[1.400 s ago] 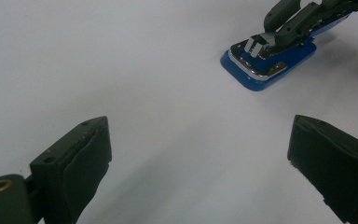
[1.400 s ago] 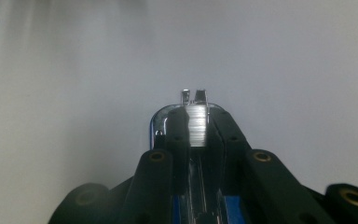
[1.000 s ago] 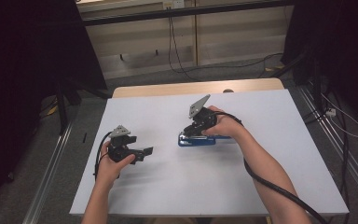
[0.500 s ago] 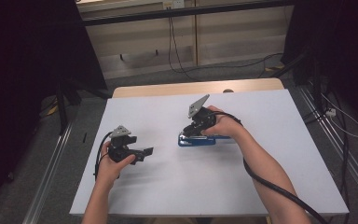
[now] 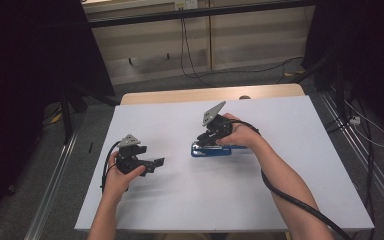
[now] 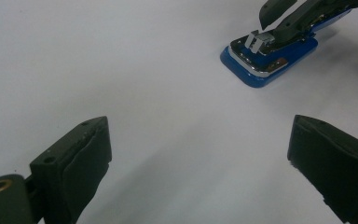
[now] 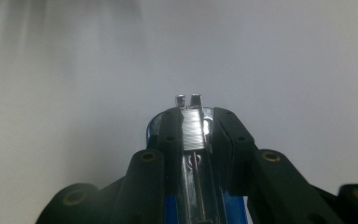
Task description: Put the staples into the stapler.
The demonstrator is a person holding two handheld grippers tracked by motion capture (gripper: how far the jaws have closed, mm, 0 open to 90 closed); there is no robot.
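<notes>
forearms come in from the near edge of the white table (image 5: 280, 200), one hand to each tool. nearest on the left side of the high view, the left gripper (image 5: 156, 162) hovers low over bare tabletop, its black jaws spread wide with nothing between them; in its own view the pads (image 6: 91, 158) stand far apart over plain white surface. farther in and toward the middle of the table lies the blue stapler (image 5: 210, 150), flat on its base, with a chrome top strip. the right gripper (image 5: 205, 141) sits down over it, jaws narrow along either side of the stapler's metal top (image 7: 193, 128); they have just been opening a little, the stapler between them, and whether the pads press on it cannot be told. beyond the table's far wooden edge (image 5: 180, 95), cables trail across the floor.
</notes>
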